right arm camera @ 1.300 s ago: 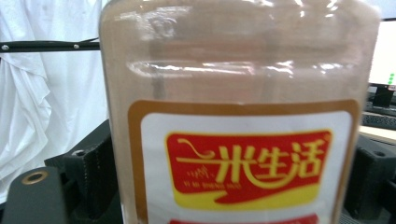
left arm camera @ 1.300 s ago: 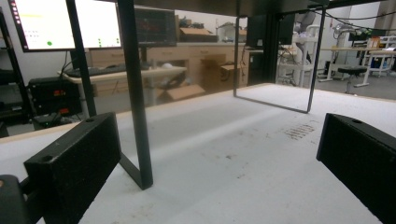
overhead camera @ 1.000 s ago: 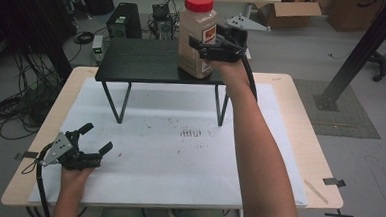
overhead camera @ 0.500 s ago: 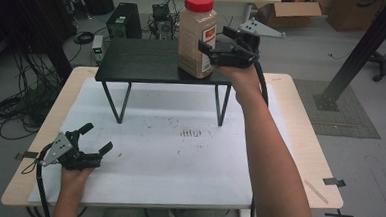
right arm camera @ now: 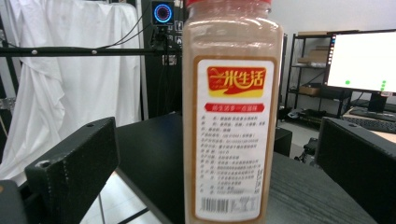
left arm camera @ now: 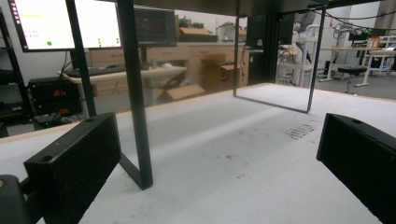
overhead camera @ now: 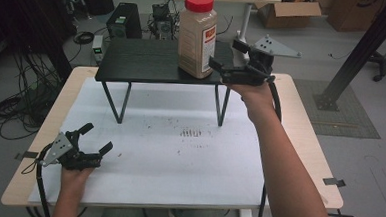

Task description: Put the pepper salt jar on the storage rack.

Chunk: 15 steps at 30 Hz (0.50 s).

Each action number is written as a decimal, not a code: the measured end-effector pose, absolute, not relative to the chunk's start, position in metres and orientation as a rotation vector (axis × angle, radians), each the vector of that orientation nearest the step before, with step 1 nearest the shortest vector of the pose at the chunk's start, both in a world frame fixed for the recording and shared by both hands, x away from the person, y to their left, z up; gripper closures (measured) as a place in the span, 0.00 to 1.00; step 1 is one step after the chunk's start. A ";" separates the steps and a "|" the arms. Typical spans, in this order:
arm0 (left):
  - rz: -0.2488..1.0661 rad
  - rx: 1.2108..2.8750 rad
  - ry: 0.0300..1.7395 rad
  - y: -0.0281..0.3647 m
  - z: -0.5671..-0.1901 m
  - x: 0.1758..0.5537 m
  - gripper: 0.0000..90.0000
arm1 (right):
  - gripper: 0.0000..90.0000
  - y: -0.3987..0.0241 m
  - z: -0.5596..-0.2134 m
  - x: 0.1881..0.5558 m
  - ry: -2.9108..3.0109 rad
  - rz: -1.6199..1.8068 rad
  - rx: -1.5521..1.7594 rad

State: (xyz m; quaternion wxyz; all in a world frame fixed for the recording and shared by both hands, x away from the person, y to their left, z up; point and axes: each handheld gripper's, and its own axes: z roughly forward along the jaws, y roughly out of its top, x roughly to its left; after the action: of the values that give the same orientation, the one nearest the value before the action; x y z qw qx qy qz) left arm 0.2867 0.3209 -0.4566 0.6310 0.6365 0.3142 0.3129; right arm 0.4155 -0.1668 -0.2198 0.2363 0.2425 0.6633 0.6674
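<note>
Spice jar (overhead camera: 198, 34): tall clear plastic, red lid, filled with tan powder; stands upright on the right part of a low black shelf (overhead camera: 143, 61) with thin metal legs, which stands on the far half of the table (overhead camera: 177, 178)
Near: left tool (overhead camera: 91, 141) rests low on the table's white sheet at the near left corner, held by a hand, jaws apart with nothing between them
Middle: bare white sheet with a small patch of dark specks (overhead camera: 190, 134) between the left tool and the shelf legs
Far: right tool (overhead camera: 225, 55) raised to shelf height just right of the jar, jaws spread wide, the nearer jaw tip close to the jar's side; whether it touches cannot be told
Beyond the table: cables, black boxes on the floor, a cardboard box (overhead camera: 288, 13)
Right gripper view: jar label (right arm camera: 234, 140) with red and yellow banner, small print, barcode; jar stands between the two jaws, clear of both
Left gripper view: shelf leg (left arm camera: 135, 93) close ahead, lit monitor (left arm camera: 70, 23) behind
</note>
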 end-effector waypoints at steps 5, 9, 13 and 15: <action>0.717 1.457 0.719 0.321 -0.457 0.287 0.00 | 0.00 -0.172 -0.225 0.406 1.821 1.841 0.657; 0.715 1.457 0.721 0.321 -0.457 0.287 0.00 | 0.00 -0.175 -0.229 0.398 1.820 1.860 0.647; 0.716 1.457 0.720 0.321 -0.457 0.287 0.00 | 0.00 -0.178 -0.236 0.391 1.828 1.865 0.637; 0.717 1.457 0.720 0.321 -0.457 0.287 0.00 | 0.00 -0.180 -0.240 0.386 1.833 1.867 0.630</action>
State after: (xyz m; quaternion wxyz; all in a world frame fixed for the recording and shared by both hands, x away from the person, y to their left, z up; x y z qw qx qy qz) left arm 0.2867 0.3208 -0.4566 0.6307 0.6365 0.3145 0.3132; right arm 0.3864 -0.1796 -0.2403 0.2234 0.2282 0.6639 0.6762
